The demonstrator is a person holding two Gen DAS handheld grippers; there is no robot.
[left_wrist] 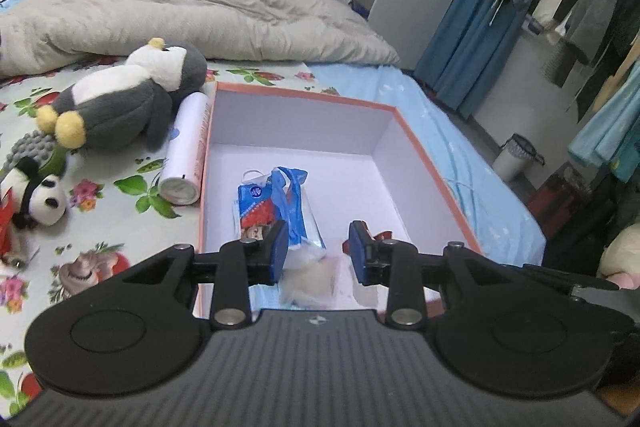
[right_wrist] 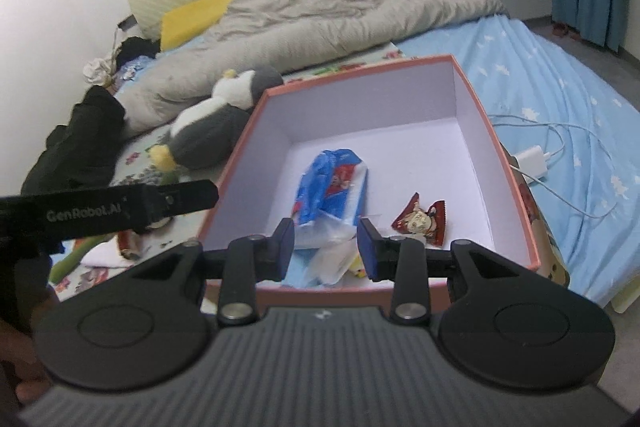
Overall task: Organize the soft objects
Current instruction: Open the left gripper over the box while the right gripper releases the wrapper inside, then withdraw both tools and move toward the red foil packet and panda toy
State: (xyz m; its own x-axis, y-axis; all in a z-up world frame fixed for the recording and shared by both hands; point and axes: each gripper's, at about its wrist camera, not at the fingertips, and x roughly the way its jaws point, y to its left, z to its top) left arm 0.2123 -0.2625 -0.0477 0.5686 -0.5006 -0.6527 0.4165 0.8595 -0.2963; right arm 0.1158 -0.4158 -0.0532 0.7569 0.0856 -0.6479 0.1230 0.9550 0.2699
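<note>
**Operator:** Soft objects are partly sorted, I would say. Inside the box [left_wrist: 394, 131] I see the blue tissue pack [left_wrist: 280, 203] lying on the white floor, and close to the near wall some clear plastic packets [left_wrist: 308, 279] and a small red snack wrapper [right_wrist: 420, 221].

**Colleague:** And what is not yet inside?

**Operator:** The penguin plush [left_wrist: 120, 107] lies on the flowered sheet, just beside the left wall of the box, touching the white roll [left_wrist: 188, 151] that rests along that wall. The small panda plush [left_wrist: 40, 195] is further left, apart from the box (there is also something red beside it, I cannot tell what). So the bigger soft toys are left to do.

**Colleague:** Do your grippers hold anything?

**Operator:** No. The left gripper [left_wrist: 318, 253] hovers above the near part of the box with its jaws parted and nothing between the blue pads; the packets are below them, not pinched. The right gripper [right_wrist: 326, 249] is the same, jaws apart and empty over the near edge. Further out there are only the grey quilt [left_wrist: 192, 7] and the charger with its cable [right_wrist: 532, 159] on the blue sheet, which I judge are not part of the sorting.
</note>
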